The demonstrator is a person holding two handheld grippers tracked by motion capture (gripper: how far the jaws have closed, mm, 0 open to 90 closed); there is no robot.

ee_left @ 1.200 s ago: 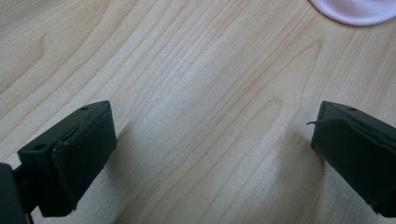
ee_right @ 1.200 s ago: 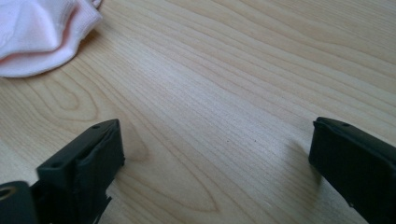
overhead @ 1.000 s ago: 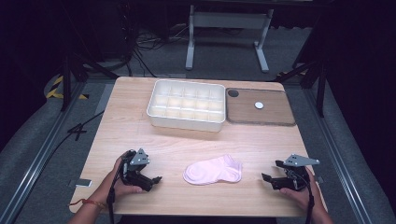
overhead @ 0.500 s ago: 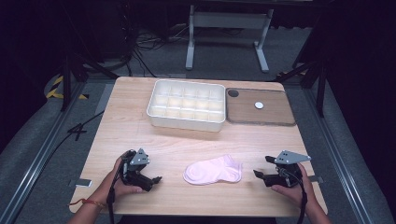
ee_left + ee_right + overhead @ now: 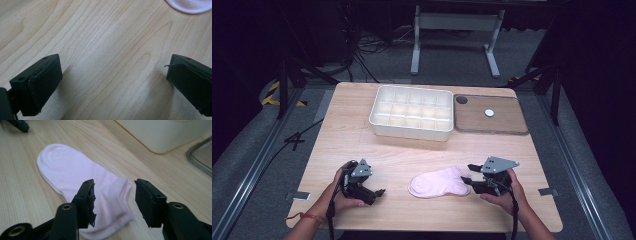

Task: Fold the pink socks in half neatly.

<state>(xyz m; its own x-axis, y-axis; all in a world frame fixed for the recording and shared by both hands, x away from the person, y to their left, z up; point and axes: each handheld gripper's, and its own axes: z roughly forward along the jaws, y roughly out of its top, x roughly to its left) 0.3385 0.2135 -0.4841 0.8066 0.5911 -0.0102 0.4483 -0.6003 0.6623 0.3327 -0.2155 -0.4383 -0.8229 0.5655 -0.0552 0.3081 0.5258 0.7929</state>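
Right gripper has slid in from the table's right side since a second ago and now sits over the cuff end of the pink sock; its jaws have just been closing and stand half-spread, straddling the cuff, pads not yet pressing on the fabric as far as the right gripper view shows. Left gripper hasn't budged: jaws spread wide over bare wood, nothing between them, sock toe just at the top edge of its view. Sock lies flat near the front of the table, between the two hands, unmoved. My read: the right side is about to pinch the cuff, a bit more closing and a slight drop should do it; the left is waiting, likely for the toe end. Around: white compartment tray at the back centre, all cells look empty; brown board touching or just beside its right end, carrying a small white disc. Both well apart from the sock. Nothing blocks either approach; the only risk I see is the pads catching one layer of the cuff.
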